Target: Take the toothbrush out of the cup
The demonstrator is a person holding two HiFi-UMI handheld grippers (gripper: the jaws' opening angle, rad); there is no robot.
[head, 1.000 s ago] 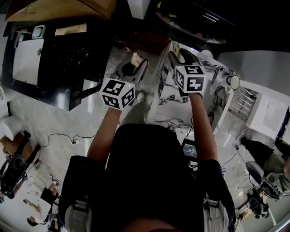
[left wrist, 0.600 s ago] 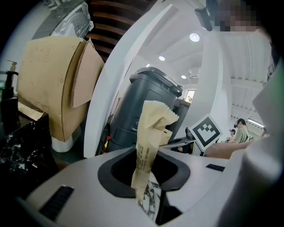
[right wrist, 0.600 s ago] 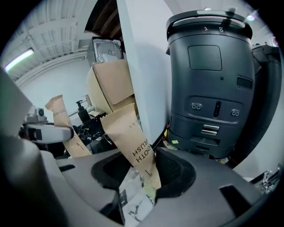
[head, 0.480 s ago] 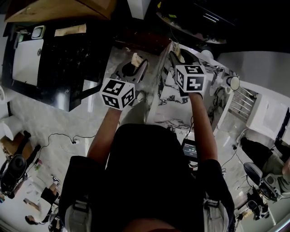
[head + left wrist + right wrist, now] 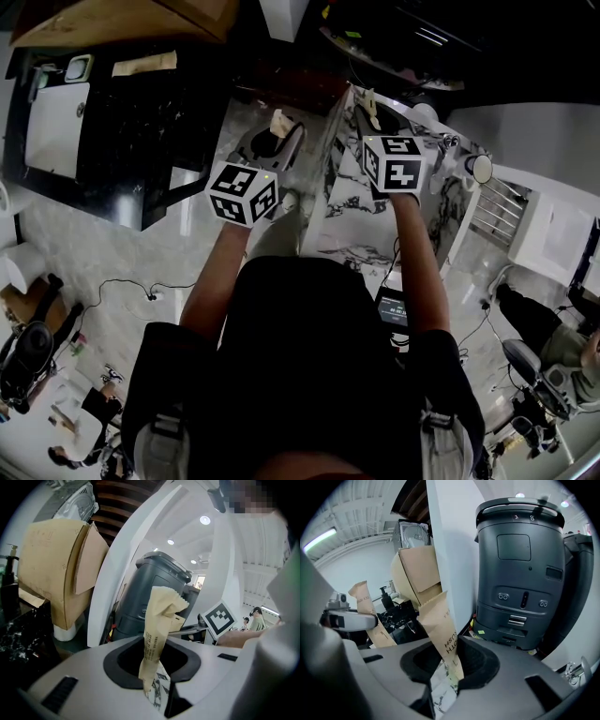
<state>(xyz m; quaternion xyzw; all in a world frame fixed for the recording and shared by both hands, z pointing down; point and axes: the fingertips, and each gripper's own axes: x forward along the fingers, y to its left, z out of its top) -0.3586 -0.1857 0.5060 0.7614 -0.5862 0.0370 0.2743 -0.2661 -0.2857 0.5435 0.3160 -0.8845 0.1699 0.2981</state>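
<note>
Toothbrush [image 5: 440,630], paper-wrapped, is seen leaning toward 11 o'clock between the jaws of the right gripper [image 5: 443,686], which have just been closing and seem not yet clamped. A second toothbrush [image 5: 157,634] is pinched in the left gripper [image 5: 159,693]. No cup is seen. Next, a firm grip and an upward lift are likely needed.

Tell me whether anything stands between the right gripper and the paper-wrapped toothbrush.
Nothing visible does. The paper-wrapped toothbrush already stands between the jaws of the right gripper, which have just been closing. A gap shows on its left side, so the pads do not appear to press it from both sides.
</note>
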